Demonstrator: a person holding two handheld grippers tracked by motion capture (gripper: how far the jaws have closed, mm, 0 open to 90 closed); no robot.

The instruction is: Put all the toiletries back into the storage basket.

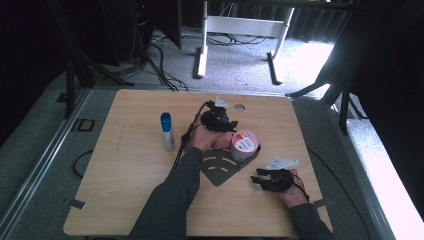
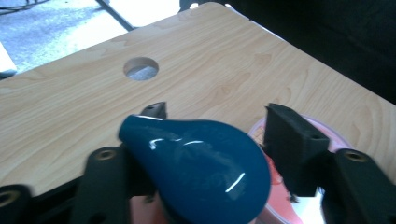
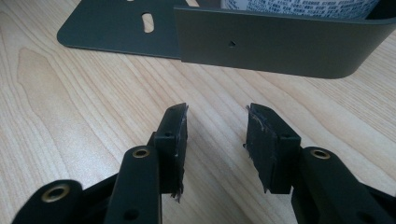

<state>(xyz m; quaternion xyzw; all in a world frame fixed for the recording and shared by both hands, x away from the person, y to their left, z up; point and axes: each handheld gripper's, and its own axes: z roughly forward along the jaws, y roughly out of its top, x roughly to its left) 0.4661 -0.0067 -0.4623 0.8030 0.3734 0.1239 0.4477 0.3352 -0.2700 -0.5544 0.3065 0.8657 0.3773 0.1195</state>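
Note:
A white tub with a pink lid stands on a dark metal bracket at mid-table. My left gripper hovers just behind the tub. In the left gripper view a glossy teal, teardrop-shaped thing lies between the jaws of the left gripper, above the pink lid; the pads stand wide and do not press it. My right gripper rests low on the table, right of the bracket. The right gripper is open and empty, facing the bracket's upright wall.
A blue and white tube lies on the wooden table left of my left hand. A round hole is cut in the tabletop near the far edge. Cables and a white frame sit on the floor beyond the table.

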